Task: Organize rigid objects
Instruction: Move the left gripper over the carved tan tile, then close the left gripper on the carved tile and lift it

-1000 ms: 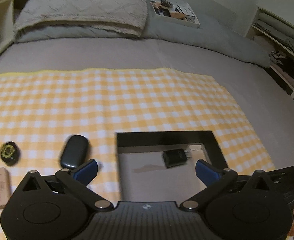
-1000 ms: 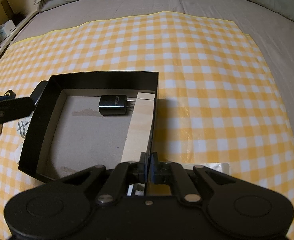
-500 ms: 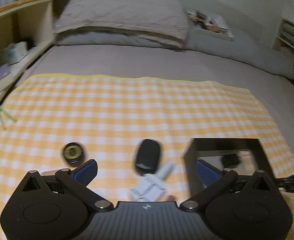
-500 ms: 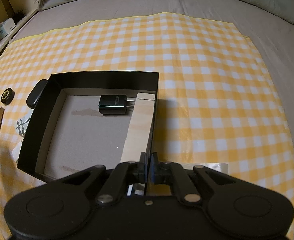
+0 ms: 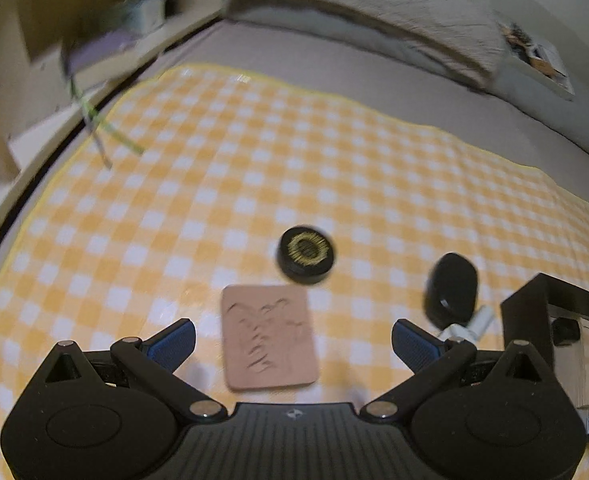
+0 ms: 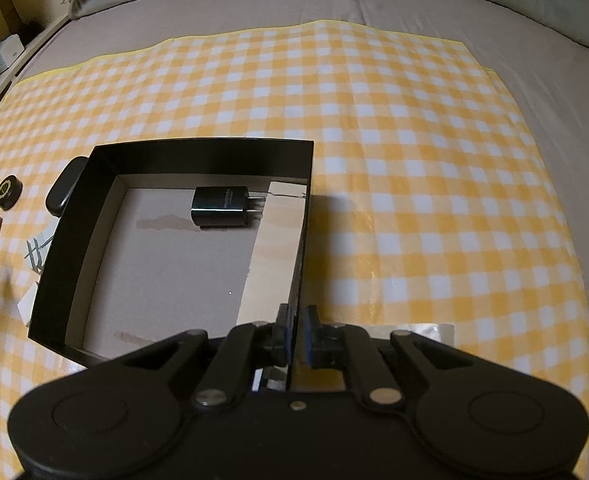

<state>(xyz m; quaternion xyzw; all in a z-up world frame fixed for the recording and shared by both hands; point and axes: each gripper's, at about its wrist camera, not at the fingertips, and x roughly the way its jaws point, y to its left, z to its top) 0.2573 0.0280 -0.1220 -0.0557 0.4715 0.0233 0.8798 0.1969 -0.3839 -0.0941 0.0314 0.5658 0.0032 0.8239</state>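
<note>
A black box [image 6: 210, 156] lies on the yellow checked cloth with a black charger [image 6: 222, 206] and a wooden block [image 6: 278, 248] inside. My right gripper [image 6: 296, 334] is shut on the box's right wall. My left gripper [image 5: 292, 340] is open, with a carved tan wooden tile [image 5: 268, 342] between its fingers on the cloth. A round black tin with a gold pattern [image 5: 305, 254] lies just beyond the tile. A black oval case [image 5: 452, 294] and a white plastic piece [image 5: 470, 326] lie to the right, beside the box [image 5: 534, 320].
The cloth [image 6: 414, 160] covers a grey bed. Pillows [image 5: 374, 12] and a book [image 5: 538, 56] lie at the head. A wooden shelf unit [image 5: 54, 40] stands along the left side. A shiny foil strip [image 6: 426, 330] lies right of my right gripper.
My left gripper has swung left, away from the box, and now frames the tan tile. The right gripper and the box have not moved.
</note>
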